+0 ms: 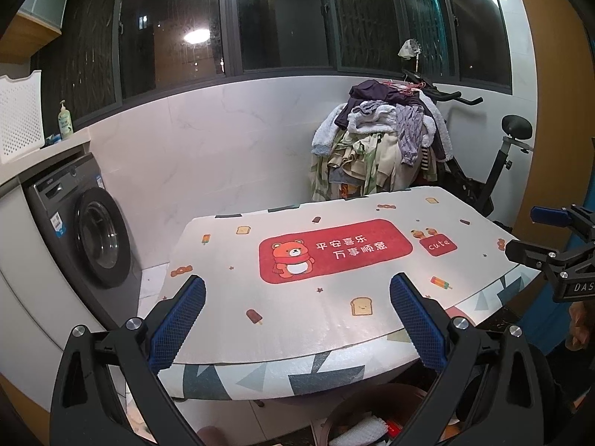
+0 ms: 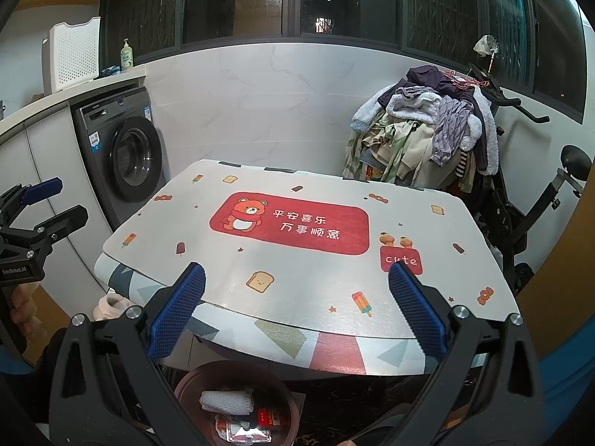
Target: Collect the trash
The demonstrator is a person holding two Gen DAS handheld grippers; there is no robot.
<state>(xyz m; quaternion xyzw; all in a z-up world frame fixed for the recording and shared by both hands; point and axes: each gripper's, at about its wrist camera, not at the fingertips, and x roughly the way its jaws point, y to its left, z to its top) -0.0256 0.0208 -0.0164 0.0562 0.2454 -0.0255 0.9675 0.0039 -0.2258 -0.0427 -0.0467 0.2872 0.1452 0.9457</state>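
Observation:
A brown round trash bin stands on the floor under the table's near edge. Inside it lie a white foam net and red-and-white wrappers. The bin shows low in the left wrist view too. My right gripper is open above the bin and the table's front edge, with nothing between its blue pads. My left gripper is open over the table's near edge, also holding nothing. Each gripper appears at the side of the other's view: the right gripper, the left gripper.
The table carries a mat with a red bear panel. A washing machine stands at the left under a counter with a white basket and a soap bottle. A clothes pile on an exercise bike sits back right.

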